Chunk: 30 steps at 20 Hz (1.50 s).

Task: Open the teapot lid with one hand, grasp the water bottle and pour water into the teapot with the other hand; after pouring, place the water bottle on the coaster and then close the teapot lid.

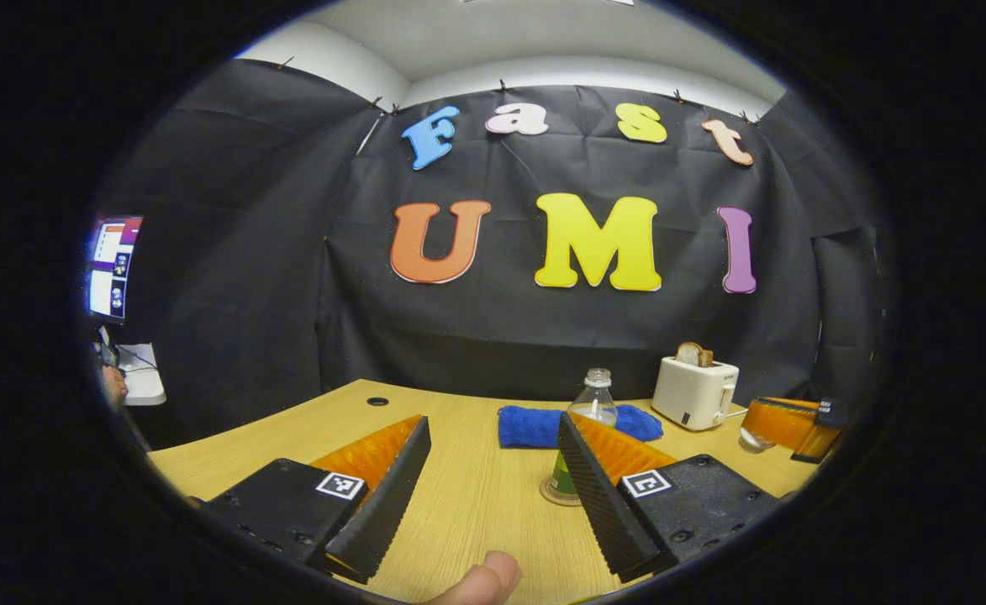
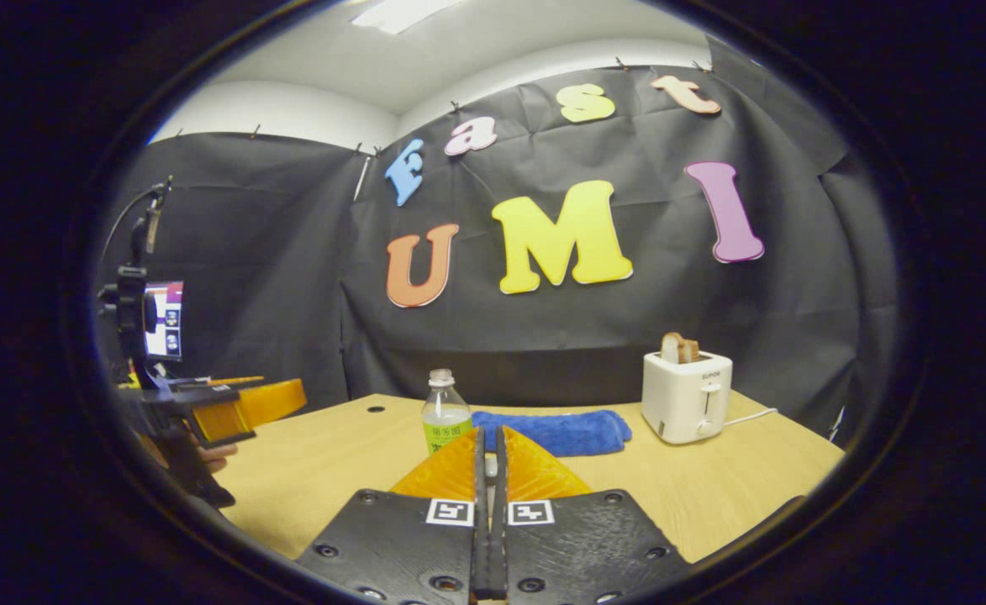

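Observation:
A clear water bottle (image 1: 595, 403) with a green label stands upright on a round coaster (image 1: 553, 492), half hidden behind one finger of my left gripper (image 1: 493, 424). That gripper is open wide, with nothing between its fingers, and the bottle stands just beyond its tips. In the right gripper view the bottle (image 2: 445, 416) stands ahead and slightly left of my right gripper (image 2: 490, 433). The right gripper's fingers are pressed together on a small pale piece. In the left gripper view the right gripper (image 1: 783, 420) sits far right, with a round glass teapot lid (image 1: 751, 439) hanging at its tip.
A blue towel (image 1: 535, 424) lies behind the bottle on the wooden table (image 1: 476, 496). A white toaster (image 1: 694, 391) holding bread stands at the back right. A monitor (image 1: 113, 269) hangs at the far left. A thumb (image 1: 484, 580) shows at the bottom edge.

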Available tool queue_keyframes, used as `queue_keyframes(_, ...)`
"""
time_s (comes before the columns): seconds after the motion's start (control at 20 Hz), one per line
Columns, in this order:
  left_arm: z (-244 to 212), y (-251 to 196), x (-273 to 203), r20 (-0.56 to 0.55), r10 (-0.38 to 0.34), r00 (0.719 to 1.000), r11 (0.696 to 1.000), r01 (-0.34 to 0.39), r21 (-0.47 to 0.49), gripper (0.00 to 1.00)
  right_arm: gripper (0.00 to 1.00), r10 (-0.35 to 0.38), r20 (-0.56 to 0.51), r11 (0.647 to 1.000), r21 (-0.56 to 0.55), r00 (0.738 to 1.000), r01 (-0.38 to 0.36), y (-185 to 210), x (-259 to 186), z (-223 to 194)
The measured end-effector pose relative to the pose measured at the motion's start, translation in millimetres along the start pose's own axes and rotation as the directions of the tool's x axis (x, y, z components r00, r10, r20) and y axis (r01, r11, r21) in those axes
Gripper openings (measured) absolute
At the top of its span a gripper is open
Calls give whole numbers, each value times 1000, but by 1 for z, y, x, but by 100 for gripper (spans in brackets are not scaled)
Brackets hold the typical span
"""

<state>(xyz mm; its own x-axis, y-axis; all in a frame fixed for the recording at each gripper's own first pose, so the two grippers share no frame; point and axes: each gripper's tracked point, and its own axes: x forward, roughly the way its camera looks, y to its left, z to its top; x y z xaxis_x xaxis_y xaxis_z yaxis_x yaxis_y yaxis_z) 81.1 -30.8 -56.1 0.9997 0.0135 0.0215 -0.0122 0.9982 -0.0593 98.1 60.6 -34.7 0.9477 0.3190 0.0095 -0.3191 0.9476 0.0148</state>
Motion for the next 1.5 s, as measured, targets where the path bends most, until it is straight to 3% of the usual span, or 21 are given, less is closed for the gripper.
queue_keyframes(0.3,20,-3,-30,22,-72,997,997,72,22,95,0,-6,-41,1000,4,999,6,5,11,-31)
queue_keyframes(0.55,31,-6,-37,62,-110,992,991,104,82,95,0,-4,-128,999,45,992,10,1,18,-86)
queue_keyframes(0.75,21,5,-30,32,-100,994,993,97,67,95,0,20,-150,999,37,989,-14,13,17,-100)
queue_keyframes(1.0,23,2,-32,38,-115,993,992,113,60,95,0,2,-192,999,52,981,8,9,21,-114)
queue_keyframes(1.15,24,0,-33,42,-122,992,990,118,79,95,1,-78,-212,997,10,974,82,4,17,-117)
queue_keyframes(1.25,25,-3,-35,47,-118,992,988,113,104,95,1,-191,-186,982,-29,964,189,-4,13,-114)
queue_keyframes(1.3,27,-5,-36,50,-121,991,988,115,99,95,2,-196,-189,980,-17,962,197,-3,13,-115)
queue_keyframes(1.35,27,-4,-37,48,-123,991,989,118,91,95,5,-184,-186,982,6,965,188,0,12,-112)
queue_keyframes(1.4,29,-4,-37,52,-126,991,989,121,81,95,19,-181,-180,983,9,967,186,0,10,-106)
queue_keyframes(1.5,32,0,-39,55,-123,991,991,119,66,95,63,-159,-150,987,-25,976,157,6,7,-86)
